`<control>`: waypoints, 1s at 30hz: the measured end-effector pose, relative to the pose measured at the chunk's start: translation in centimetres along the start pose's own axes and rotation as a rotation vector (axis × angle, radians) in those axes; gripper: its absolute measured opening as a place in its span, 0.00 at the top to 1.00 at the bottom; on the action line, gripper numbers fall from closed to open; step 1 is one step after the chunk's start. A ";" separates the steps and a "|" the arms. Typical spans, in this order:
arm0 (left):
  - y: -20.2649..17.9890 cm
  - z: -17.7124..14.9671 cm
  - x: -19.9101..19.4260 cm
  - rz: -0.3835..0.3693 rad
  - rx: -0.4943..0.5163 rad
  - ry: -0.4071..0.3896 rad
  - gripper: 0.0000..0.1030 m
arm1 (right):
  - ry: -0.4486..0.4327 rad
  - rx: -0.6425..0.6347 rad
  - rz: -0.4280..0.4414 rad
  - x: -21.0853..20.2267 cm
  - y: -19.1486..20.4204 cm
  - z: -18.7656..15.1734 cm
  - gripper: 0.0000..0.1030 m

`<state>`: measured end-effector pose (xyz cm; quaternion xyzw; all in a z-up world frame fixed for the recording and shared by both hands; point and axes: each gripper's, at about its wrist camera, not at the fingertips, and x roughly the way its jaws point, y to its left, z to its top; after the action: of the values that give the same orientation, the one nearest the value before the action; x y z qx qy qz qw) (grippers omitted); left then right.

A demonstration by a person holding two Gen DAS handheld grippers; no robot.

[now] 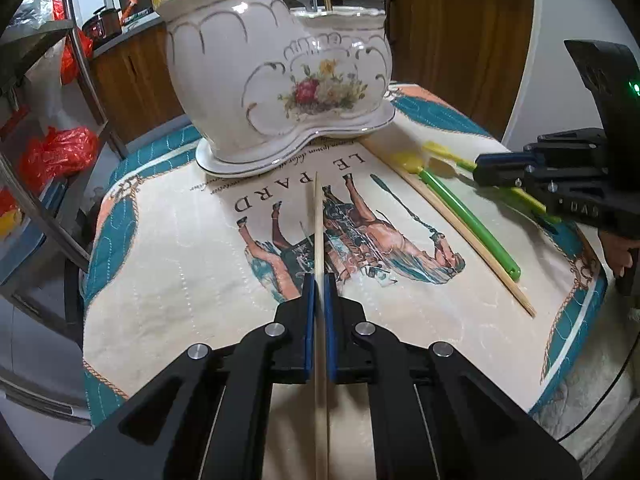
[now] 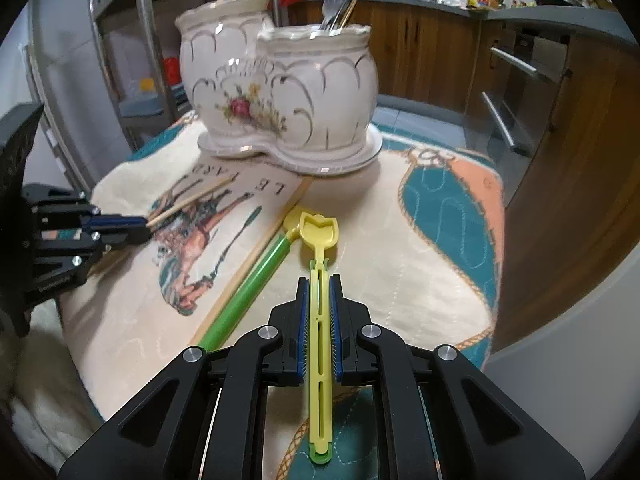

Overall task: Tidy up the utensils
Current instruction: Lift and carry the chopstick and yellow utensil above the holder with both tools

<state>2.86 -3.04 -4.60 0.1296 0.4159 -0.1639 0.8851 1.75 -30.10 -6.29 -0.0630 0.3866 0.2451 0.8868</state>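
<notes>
A white floral two-pot ceramic holder [image 1: 276, 80] stands at the back of the cloth-covered table; it also shows in the right wrist view [image 2: 280, 92], with chopsticks in its left pot and forks [image 2: 340, 4] in its right pot. My left gripper [image 1: 319, 280] is shut on a wooden chopstick [image 1: 318, 220] that points toward the holder. My right gripper [image 2: 319, 280] is shut on a yellow plastic spoon [image 2: 318, 236], its bowl toward the holder. A green-handled yellow spoon [image 1: 464, 216] and another chopstick [image 1: 460, 228] lie side by side on the cloth.
The table carries a printed horse cloth [image 1: 180, 264] with teal borders. Wooden kitchen cabinets [image 2: 432, 48] and a counter stand behind. A metal rack [image 1: 36, 128] with red bags stands to the left. The table edge drops off on the right [image 2: 500, 208].
</notes>
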 end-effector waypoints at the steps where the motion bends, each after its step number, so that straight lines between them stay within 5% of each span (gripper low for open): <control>1: 0.1 0.0 -0.6 -0.004 0.005 -0.023 0.95 | -0.017 0.008 0.002 -0.4 -0.1 0.1 0.90; 12: 2.4 2.4 -8.7 -0.011 -0.034 -0.427 0.95 | -0.383 0.085 -0.001 -6.1 0.1 3.8 0.90; 18: 5.2 5.1 -9.4 -0.012 -0.125 -0.548 0.95 | -0.531 0.102 0.034 -6.7 0.1 7.2 0.90; 30: 8.5 12.7 -8.9 -0.082 -0.239 -0.718 0.95 | -0.655 0.209 0.235 -3.6 -2.1 13.0 0.90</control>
<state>9.73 1.75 10.96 -0.0571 0.1006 -0.1846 0.9760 9.23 -29.42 5.12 0.1547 0.1095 0.3119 0.9310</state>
